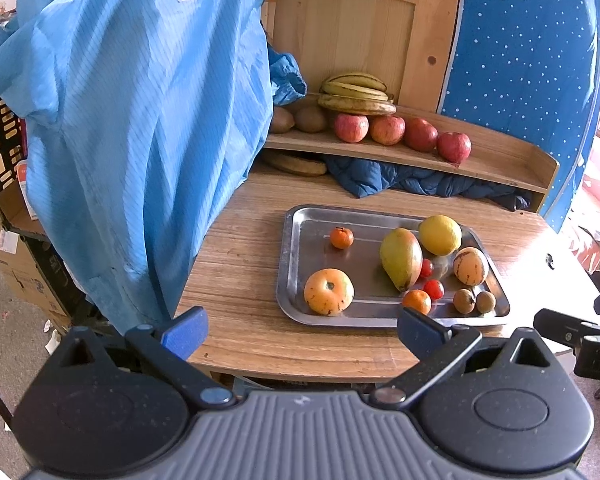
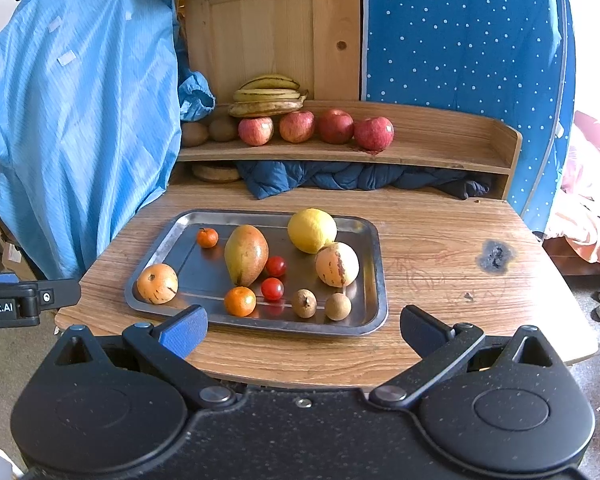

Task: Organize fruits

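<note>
Left gripper (image 1: 300, 330) jaws spread wide, empty, at table's (image 2: 440, 232) near edge; right gripper (image 2: 304, 330) likewise spread, empty. Steel tray (image 2: 374, 248) on table holds mango (image 2: 246, 254), lemon (image 2: 312, 230), 2 cherry tomatoes (image 2: 272, 288), small oranges. 4 apples (image 2: 374, 132) line shelf (image 2: 440, 136) behind, bananas (image 2: 268, 98) beside them

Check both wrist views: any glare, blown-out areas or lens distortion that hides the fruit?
Left wrist: window edge at right blown out, shelf bowed by fisheye, tray mildly reflective, fruit sharp. Right wrist: tray shows soft reflections under the tomatoes, right edge overexposed, fruit clear.
</note>
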Motion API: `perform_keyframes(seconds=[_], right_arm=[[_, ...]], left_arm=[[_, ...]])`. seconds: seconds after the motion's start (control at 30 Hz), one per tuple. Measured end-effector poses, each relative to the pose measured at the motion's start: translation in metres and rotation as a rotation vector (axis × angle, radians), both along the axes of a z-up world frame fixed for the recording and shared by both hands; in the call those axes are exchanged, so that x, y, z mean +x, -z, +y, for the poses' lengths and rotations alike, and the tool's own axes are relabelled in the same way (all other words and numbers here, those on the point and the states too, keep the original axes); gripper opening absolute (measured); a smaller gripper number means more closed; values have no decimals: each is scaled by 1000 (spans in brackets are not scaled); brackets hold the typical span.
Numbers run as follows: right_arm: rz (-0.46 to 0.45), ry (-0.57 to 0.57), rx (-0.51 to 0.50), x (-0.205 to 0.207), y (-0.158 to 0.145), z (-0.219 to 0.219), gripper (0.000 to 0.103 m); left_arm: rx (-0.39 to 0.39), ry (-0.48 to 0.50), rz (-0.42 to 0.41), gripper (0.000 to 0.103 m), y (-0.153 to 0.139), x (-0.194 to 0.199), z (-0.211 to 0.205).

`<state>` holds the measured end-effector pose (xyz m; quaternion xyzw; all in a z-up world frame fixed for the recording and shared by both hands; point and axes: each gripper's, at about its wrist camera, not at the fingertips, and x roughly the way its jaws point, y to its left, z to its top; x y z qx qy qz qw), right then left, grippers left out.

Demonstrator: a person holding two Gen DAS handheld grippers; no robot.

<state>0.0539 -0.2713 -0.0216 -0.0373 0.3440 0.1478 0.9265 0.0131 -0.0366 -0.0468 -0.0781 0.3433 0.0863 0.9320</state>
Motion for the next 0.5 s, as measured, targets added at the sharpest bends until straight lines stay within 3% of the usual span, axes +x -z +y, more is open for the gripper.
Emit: perform_keyframes(seconds=[0.5], right_arm=[[5,7,5,4,3,-4,102]], left_arm=[[1,6,30,102,-1,5,-4]])
